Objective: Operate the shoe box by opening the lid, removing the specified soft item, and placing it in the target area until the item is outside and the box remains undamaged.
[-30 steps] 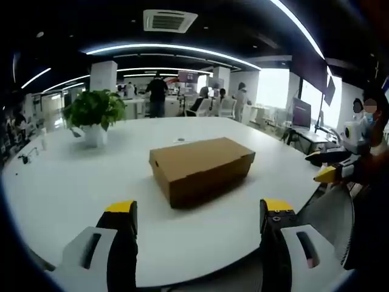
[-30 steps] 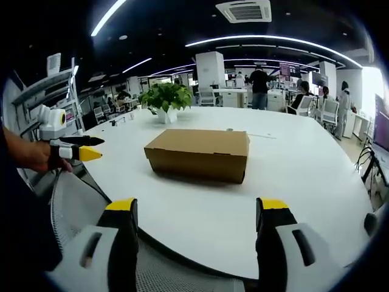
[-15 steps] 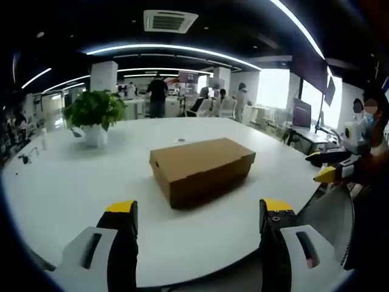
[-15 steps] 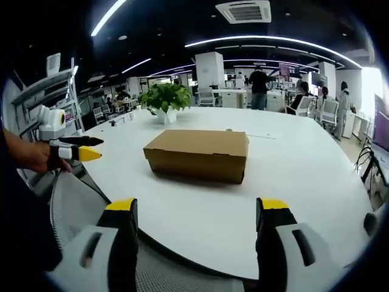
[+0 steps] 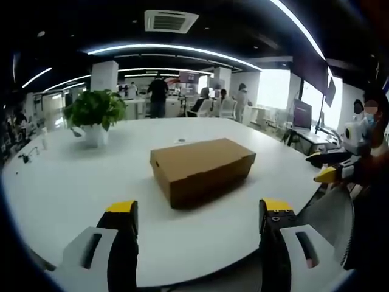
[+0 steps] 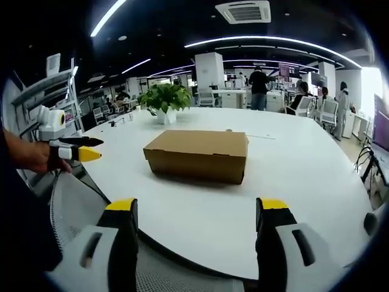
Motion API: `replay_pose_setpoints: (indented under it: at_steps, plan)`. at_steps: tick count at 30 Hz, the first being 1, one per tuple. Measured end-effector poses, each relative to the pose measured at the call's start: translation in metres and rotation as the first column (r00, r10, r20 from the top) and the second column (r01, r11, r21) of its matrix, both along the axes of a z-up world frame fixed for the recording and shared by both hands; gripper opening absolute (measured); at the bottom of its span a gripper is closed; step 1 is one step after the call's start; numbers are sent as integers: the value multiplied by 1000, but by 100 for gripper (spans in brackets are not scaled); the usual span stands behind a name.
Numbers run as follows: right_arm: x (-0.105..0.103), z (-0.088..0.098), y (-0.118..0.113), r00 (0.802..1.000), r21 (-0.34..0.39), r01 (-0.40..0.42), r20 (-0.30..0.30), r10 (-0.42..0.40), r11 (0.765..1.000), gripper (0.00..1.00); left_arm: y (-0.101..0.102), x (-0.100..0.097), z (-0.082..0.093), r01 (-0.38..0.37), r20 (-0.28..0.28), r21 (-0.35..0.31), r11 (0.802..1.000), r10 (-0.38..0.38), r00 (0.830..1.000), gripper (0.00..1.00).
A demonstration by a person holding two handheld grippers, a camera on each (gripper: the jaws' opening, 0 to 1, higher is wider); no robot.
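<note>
Bare white table [image 5: 73,182] all around closed shoe box [image 5: 200,167].

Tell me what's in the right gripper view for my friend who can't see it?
A closed brown shoe box sits on a big white table near a potted plant. The right hand-held gripper is open below, and the left hand-held gripper shows at the left.

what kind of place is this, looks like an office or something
Most likely an open-plan office. A big white round table holds a closed cardboard shoe box and a potted plant; behind it are desks with white chairs and people working, under a ceiling air-conditioning vent and long strip lights.
</note>
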State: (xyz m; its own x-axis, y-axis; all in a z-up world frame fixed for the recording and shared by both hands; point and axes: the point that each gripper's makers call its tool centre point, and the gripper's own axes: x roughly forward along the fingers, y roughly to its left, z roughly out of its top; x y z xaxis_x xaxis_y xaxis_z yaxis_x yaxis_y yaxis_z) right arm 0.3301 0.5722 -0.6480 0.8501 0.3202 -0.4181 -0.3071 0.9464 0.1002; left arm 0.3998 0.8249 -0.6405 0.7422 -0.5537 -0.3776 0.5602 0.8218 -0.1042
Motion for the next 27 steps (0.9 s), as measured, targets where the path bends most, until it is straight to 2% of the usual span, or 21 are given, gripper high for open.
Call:
replay_pose_setpoints:
  at_steps: [21, 25, 27]
  plan:
    - [0, 0, 1, 1000, 8, 1, -6, -1, 1000, 74, -3, -1, 1, 7, -1, 5, 1000, -7, 1000, 82]
    - [0, 0, 1, 1000, 10, -2, -10, 2, 1000, 74, -2, 2, 1, 1, -15, 0, 1000, -1, 1000, 82]
    - [1, 2, 1, 1000, 14, -2, -7, 2, 1000, 74, 0, 7, 1, -17, -40, -15, 1000, 16, 999, 83]
